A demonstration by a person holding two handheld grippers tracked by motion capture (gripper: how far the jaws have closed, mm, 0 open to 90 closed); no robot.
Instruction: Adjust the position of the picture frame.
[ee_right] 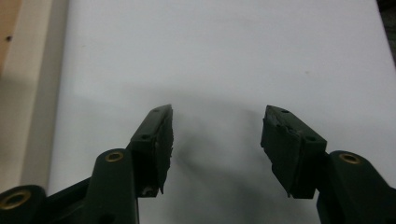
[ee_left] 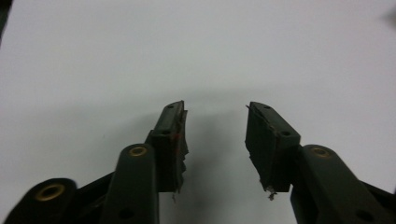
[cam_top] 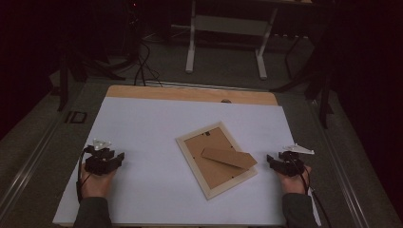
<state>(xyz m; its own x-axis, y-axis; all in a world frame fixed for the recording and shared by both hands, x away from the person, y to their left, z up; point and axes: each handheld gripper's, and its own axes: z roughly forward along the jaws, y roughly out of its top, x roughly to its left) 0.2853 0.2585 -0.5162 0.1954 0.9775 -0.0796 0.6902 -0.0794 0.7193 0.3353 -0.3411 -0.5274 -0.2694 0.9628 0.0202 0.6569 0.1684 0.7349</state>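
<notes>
A picture frame [cam_top: 216,160] lies face down on the white table sheet [cam_top: 152,123], its brown backing up and a cardboard stand [cam_top: 229,157] resting across it. My left gripper [cam_top: 105,159] rests at the sheet's left side, well clear of the frame. Its jaws stand open over bare white surface [ee_left: 215,116]. My right gripper [cam_top: 281,163] sits just right of the frame's lower right corner. It is open too, with nothing between its fingers [ee_right: 217,121]. The frame's pale wooden edge [ee_right: 32,93] shows at the left of the right gripper view.
A wooden strip [cam_top: 190,93] runs along the table's far edge. Beyond it stand white table legs [cam_top: 191,42] and dark stands with cables on the floor. The sheet's edges drop off close to both hands.
</notes>
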